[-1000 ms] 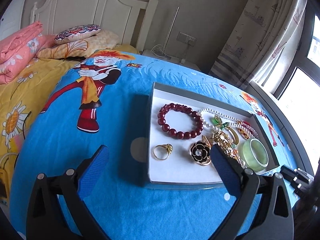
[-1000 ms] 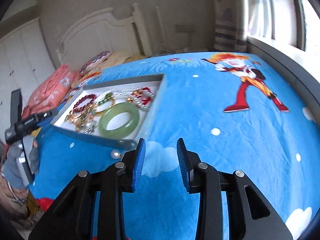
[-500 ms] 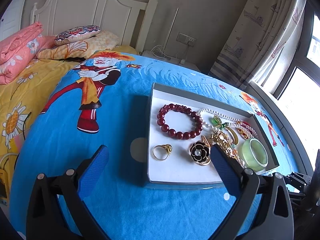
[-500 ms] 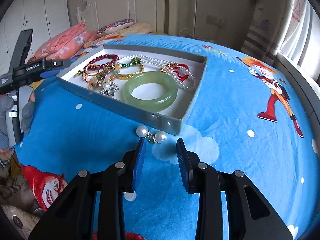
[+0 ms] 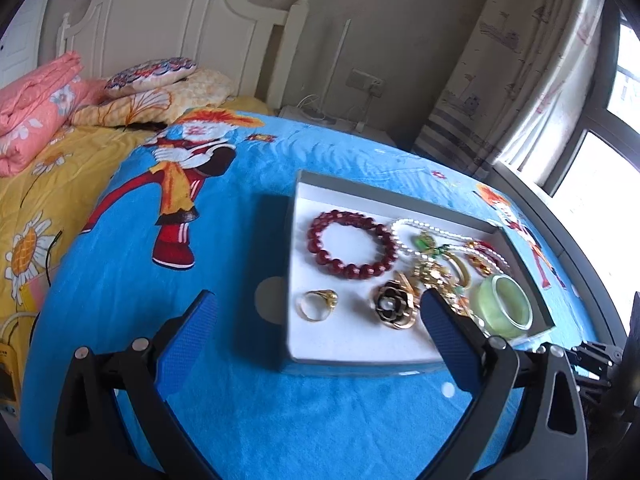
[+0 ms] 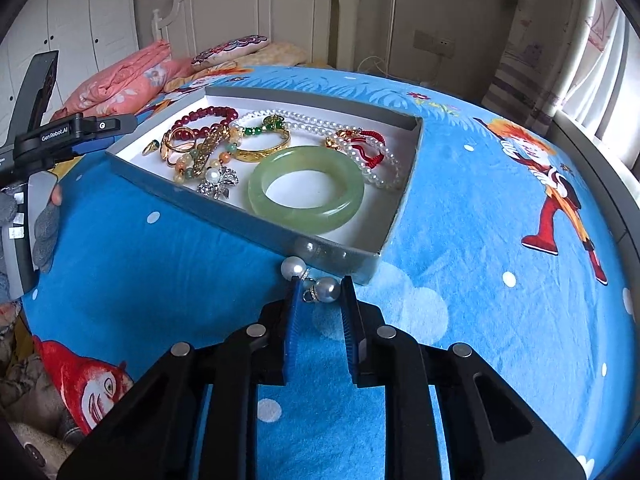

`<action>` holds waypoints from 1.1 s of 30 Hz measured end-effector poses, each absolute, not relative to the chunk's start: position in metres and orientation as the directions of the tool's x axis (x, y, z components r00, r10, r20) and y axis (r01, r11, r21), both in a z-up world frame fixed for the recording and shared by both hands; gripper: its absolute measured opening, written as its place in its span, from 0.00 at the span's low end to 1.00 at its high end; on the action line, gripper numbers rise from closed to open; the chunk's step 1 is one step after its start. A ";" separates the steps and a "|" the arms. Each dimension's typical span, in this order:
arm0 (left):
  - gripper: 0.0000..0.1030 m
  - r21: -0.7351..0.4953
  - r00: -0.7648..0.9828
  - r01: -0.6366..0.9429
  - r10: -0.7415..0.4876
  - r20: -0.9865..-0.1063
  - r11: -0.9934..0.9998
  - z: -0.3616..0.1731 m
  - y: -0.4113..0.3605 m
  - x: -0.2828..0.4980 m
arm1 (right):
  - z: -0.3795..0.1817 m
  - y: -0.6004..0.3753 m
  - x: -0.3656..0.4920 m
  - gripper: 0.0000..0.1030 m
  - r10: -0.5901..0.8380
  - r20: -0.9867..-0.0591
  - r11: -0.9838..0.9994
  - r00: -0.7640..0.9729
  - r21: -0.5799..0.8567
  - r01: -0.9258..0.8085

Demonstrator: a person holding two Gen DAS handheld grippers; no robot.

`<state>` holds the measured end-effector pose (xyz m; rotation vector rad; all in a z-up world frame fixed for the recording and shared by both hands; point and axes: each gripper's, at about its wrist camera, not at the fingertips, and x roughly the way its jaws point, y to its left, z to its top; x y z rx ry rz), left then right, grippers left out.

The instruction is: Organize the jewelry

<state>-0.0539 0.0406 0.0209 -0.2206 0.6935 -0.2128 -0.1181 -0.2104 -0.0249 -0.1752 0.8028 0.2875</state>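
Observation:
A grey tray (image 6: 404,204) with a white floor lies on the blue bed cover and holds a green jade bangle (image 6: 306,189), a red bead bracelet (image 5: 350,244), a pearl necklace (image 6: 372,168), a gold ring (image 5: 318,305) and a black flower brooch (image 5: 394,306). A pair of pearl earrings (image 6: 310,278) lies on the cover just outside the tray's near wall. My right gripper (image 6: 319,292) is narrowly open with its fingertips on either side of the earrings. My left gripper (image 5: 318,320) is wide open and empty, near the tray's front edge (image 5: 360,362).
The bed's white headboard (image 5: 176,36), pillows (image 5: 152,74) and a pink folded quilt (image 5: 32,100) lie at the far end. A curtain (image 5: 532,60) and a window are on the right. The left gripper's body (image 6: 44,140) shows at the left of the right wrist view.
My right gripper has moved forward and down to the pearl earrings, which now sit between its fingertips. The left gripper has barely moved.

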 end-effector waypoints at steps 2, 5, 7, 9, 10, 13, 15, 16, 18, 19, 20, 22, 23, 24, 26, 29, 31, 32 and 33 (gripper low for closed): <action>0.97 -0.247 0.753 0.185 -0.298 -0.586 0.951 0.026 0.029 -0.067 | -0.023 -0.213 -0.122 0.18 0.193 -0.722 0.948 0.664 -0.036 -0.315; 0.97 -0.244 0.728 0.273 -0.365 -0.580 0.931 0.028 0.007 -0.087 | -0.020 -0.223 -0.127 0.18 0.206 -0.714 0.955 0.669 -0.003 -0.298; 0.97 -0.242 0.692 0.327 -0.406 -0.597 0.913 0.025 -0.014 -0.097 | -0.019 -0.230 -0.129 0.18 0.196 -0.712 0.960 0.675 -0.002 -0.281; 0.96 -0.198 0.664 0.369 -0.407 -0.628 0.908 0.023 -0.044 -0.104 | -0.018 -0.240 -0.130 0.18 0.171 -0.710 0.968 0.684 -0.008 -0.250; 0.96 -0.187 0.651 0.390 -0.414 -0.636 0.901 0.023 -0.055 -0.105 | -0.019 -0.244 -0.130 0.18 0.166 -0.709 0.971 0.686 -0.005 -0.240; 0.93 -0.173 0.602 0.448 -0.439 -0.667 0.877 0.022 -0.098 -0.109 | -0.018 -0.261 -0.130 0.18 0.146 -0.704 0.980 0.695 0.008 -0.198; 0.81 -0.169 0.560 0.479 -0.448 -0.697 0.862 0.016 -0.121 -0.107 | -0.018 -0.270 -0.130 0.18 0.144 -0.701 0.983 0.698 0.022 -0.180; 0.77 -0.147 0.546 0.486 -0.431 -0.719 0.862 0.012 -0.137 -0.106 | -0.018 -0.273 -0.130 0.18 0.149 -0.699 0.984 0.699 0.034 -0.176; 0.59 -0.111 0.533 0.487 -0.396 -0.748 0.866 0.004 -0.156 -0.107 | -0.018 -0.275 -0.130 0.18 0.160 -0.695 0.983 0.701 0.048 -0.178; 0.53 -0.101 0.524 0.487 -0.382 -0.761 0.868 0.000 -0.165 -0.106 | -0.018 -0.274 -0.129 0.18 0.161 -0.695 0.982 0.701 0.046 -0.181; 0.50 -0.072 0.544 0.471 -0.353 -0.761 0.879 -0.002 -0.171 -0.105 | -0.019 -0.274 -0.129 0.18 0.162 -0.695 0.982 0.700 0.044 -0.184; 0.42 -0.078 0.544 0.458 -0.349 -0.763 0.885 -0.001 -0.178 -0.104 | -0.019 -0.274 -0.129 0.18 0.169 -0.692 0.981 0.702 0.049 -0.188; 0.37 -0.095 0.537 0.453 -0.357 -0.764 0.886 -0.001 -0.179 -0.102 | -0.018 -0.276 -0.130 0.18 0.177 -0.689 0.980 0.703 0.057 -0.190; 0.36 -0.107 0.536 0.442 -0.357 -0.765 0.891 0.001 -0.179 -0.100 | -0.018 -0.276 -0.130 0.18 0.182 -0.688 0.979 0.702 0.064 -0.192; 0.35 -0.128 0.533 0.427 -0.363 -0.764 0.895 0.002 -0.182 -0.098 | -0.018 -0.276 -0.131 0.18 0.189 -0.685 0.978 0.704 0.068 -0.196; 0.33 -0.116 0.544 0.414 -0.347 -0.764 0.903 0.001 -0.189 -0.090 | -0.018 -0.275 -0.131 0.18 0.193 -0.682 0.977 0.705 0.066 -0.204; 0.28 -0.092 0.557 0.410 -0.329 -0.763 0.908 0.000 -0.194 -0.090 | -0.017 -0.275 -0.132 0.18 0.200 -0.678 0.976 0.707 0.071 -0.207; 0.20 -0.084 0.559 0.411 -0.324 -0.763 0.908 0.000 -0.196 -0.090 | -0.017 -0.276 -0.132 0.18 0.204 -0.676 0.975 0.708 0.075 -0.209; 0.14 -0.083 0.558 0.414 -0.325 -0.764 0.906 -0.001 -0.197 -0.089 | -0.017 -0.276 -0.132 0.18 0.206 -0.675 0.974 0.708 0.076 -0.211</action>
